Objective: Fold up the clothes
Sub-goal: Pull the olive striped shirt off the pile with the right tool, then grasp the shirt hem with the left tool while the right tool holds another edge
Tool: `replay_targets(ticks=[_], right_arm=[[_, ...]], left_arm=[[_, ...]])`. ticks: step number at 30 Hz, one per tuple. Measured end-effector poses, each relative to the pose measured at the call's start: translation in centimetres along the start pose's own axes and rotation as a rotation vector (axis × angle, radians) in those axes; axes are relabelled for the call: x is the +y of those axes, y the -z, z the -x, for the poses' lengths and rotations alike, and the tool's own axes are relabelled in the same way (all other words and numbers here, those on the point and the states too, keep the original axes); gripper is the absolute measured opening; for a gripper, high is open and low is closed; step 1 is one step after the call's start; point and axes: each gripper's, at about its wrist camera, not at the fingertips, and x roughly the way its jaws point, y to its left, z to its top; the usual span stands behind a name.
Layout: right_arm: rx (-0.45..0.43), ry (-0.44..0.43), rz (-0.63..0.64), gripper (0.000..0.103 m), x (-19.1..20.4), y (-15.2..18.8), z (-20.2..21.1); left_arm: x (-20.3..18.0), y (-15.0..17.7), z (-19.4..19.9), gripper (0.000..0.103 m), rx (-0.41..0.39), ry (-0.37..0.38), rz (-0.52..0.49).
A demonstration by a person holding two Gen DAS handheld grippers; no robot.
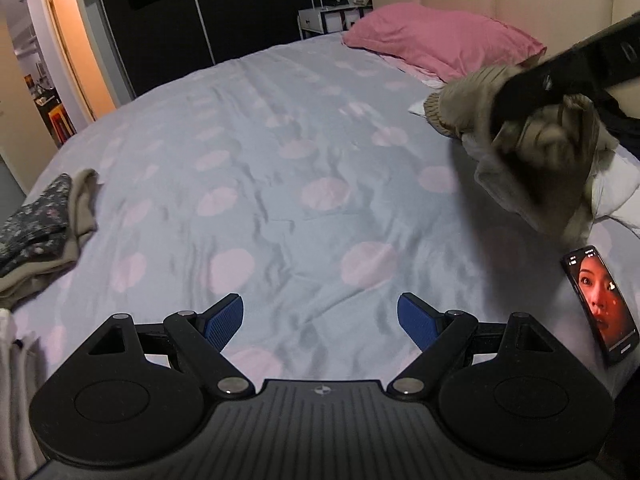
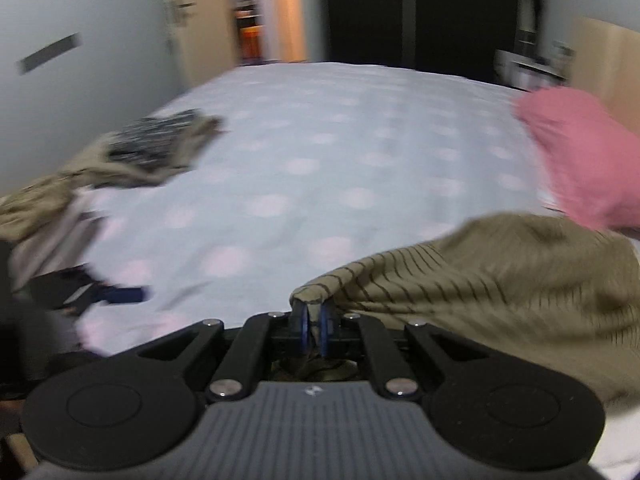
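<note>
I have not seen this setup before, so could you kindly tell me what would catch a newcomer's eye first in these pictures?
The right gripper stands out first: its jaws are shut on a corner of a striped olive garment lifted over the spotted bedsheet. The left gripper hovers low over the sheet with jaws wide open and nothing between them. A pink pillow lies by the headboard, and a lit phone rests at the bed's right edge.
</note>
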Motion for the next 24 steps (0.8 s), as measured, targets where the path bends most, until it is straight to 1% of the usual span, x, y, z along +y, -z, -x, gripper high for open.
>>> replay_targets(ticks=[3,7,8,9,10,11,12,13,15,16,18,21,23,24], right_arm=[[0.010,-0.083,0.043,0.007,3.9,0.2,-0.1],[0.062,-0.179,0.039,0.007,6.5,1.3,-1.3],[0.076,-0.172,0.058,0.008,7.0,1.8,-1.8],[0.088,-0.146,0.066,0.010,7.3,2.2,-2.3],[0.100,-0.122,0.072,0.017,7.4,2.5,-2.8],[0.114,-0.107,0.068,0.021,7.0,2.8,-3.2],[0.126,-0.094,0.057,0.027,6.4,3.1,-3.4],[0.130,-0.080,0.046,0.031,5.7,3.3,-3.4],[0.127,-0.058,0.033,0.033,4.0,3.5,-3.0],[0.125,-0.048,0.028,0.036,3.2,3.6,-2.8],[0.125,-0.019,0.025,0.040,1.5,3.9,-2.4],[0.137,0.033,0.035,0.040,-0.8,4.8,-1.8],[0.157,0.070,0.037,0.040,-2.5,5.7,-1.6],[0.169,0.076,0.033,0.040,-3.1,6.2,-1.6]], left_arm=[[0.7,0.8,0.5,0.085,0.005,-0.008,-0.005],[1.7,1.9,1.1,0.085,0.011,-0.020,-0.011],[2.0,2.1,1.2,0.085,0.013,-0.023,-0.012],[2.2,2.4,1.4,0.085,0.014,-0.025,-0.014],[2.5,2.7,1.5,0.085,0.016,-0.028,-0.015],[2.7,2.9,1.7,0.085,0.017,-0.030,-0.017],[2.4,3.1,1.6,0.085,0.018,-0.022,-0.028],[2.2,3.2,1.5,0.085,0.019,-0.014,-0.041],[1.5,3.3,1.2,0.085,0.017,0.001,-0.068],[1.2,3.3,1.0,0.085,0.018,0.008,-0.080],[0.6,3.4,0.6,0.085,0.020,0.023,-0.104],[-0.3,3.3,-0.4,0.085,0.025,0.072,-0.152],[-0.9,3.3,-1.2,0.085,0.027,0.102,-0.209],[-1.2,3.4,-1.6,0.085,0.028,0.101,-0.239]])
